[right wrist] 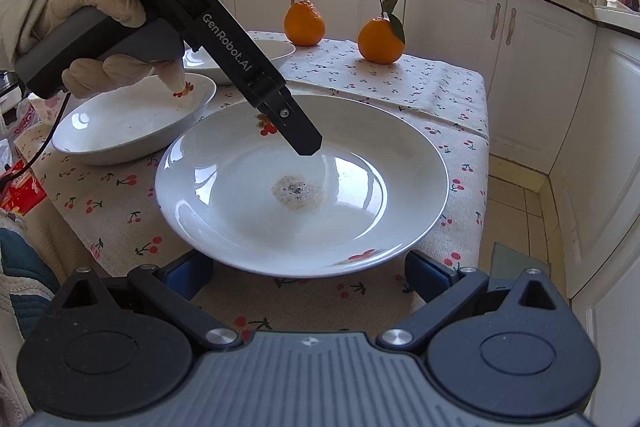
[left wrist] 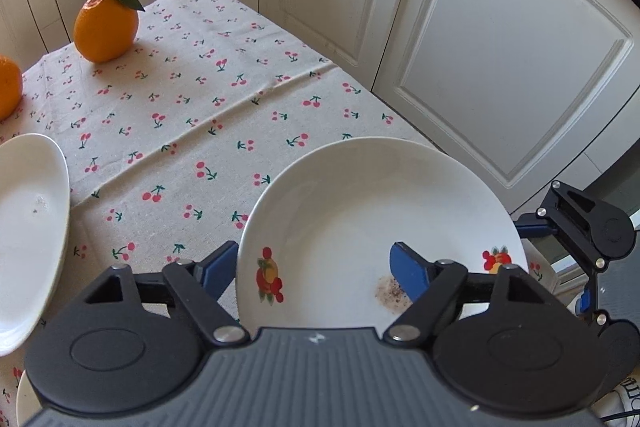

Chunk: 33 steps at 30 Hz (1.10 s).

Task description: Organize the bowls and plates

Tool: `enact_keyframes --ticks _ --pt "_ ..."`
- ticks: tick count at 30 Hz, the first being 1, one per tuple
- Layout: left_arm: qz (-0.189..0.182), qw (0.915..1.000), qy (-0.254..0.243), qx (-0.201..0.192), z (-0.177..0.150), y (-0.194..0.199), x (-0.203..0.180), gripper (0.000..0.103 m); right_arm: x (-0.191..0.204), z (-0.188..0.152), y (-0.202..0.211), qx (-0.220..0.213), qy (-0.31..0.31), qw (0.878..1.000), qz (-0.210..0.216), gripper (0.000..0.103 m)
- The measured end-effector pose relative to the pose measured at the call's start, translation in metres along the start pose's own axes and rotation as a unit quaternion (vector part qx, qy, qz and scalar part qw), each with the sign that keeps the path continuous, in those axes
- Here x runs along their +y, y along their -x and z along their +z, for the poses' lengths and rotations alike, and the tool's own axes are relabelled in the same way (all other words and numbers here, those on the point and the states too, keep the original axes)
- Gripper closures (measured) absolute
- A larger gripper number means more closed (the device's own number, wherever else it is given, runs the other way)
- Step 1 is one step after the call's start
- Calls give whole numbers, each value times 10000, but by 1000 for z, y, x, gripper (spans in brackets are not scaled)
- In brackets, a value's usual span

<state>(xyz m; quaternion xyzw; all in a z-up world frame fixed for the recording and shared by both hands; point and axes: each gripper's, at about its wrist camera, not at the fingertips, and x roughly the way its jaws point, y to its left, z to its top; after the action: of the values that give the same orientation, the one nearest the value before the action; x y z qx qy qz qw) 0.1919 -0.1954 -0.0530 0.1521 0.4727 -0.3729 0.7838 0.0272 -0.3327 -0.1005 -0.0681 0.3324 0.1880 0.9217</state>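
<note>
Left hand-held gripper (left wrist: 316, 269) straddles the plate (left wrist: 360, 211) rim lower centre, jaws apart (not yet pinching), ready to lift it; right hand-held gripper (right wrist: 310, 275) waits, jaws apart.

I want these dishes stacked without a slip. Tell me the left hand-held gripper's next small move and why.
Probably close the left hand-held gripper onto the fruit-printed plate. One finger sits outside its rim, the other over its inside, yet neither visibly presses it, so lifting now would likely fail.
</note>
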Motion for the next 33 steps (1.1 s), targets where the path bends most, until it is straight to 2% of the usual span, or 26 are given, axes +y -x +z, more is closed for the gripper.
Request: enact_keyframes --ticks 4,12,22,27,33 --pt "-26 9999 -16 111 4 -8 3 34 0 3 -1 36 116 9999 71 0" --pt "-119 9995 11 296 7 -13 8 43 -1 4 -3 86 188 9996 180 0" --pt "-119 9992 -184 340 8 -13 7 44 -1 10 -6 261 161 9994 189 0" --pt "-108 9996 -162 214 11 -7 9 44 -5 17 -4 222 54 9993 281 0" --pt "-72 9999 -110 41 22 -3 19 44 -9 29 -9 199 301 9992 176 0"
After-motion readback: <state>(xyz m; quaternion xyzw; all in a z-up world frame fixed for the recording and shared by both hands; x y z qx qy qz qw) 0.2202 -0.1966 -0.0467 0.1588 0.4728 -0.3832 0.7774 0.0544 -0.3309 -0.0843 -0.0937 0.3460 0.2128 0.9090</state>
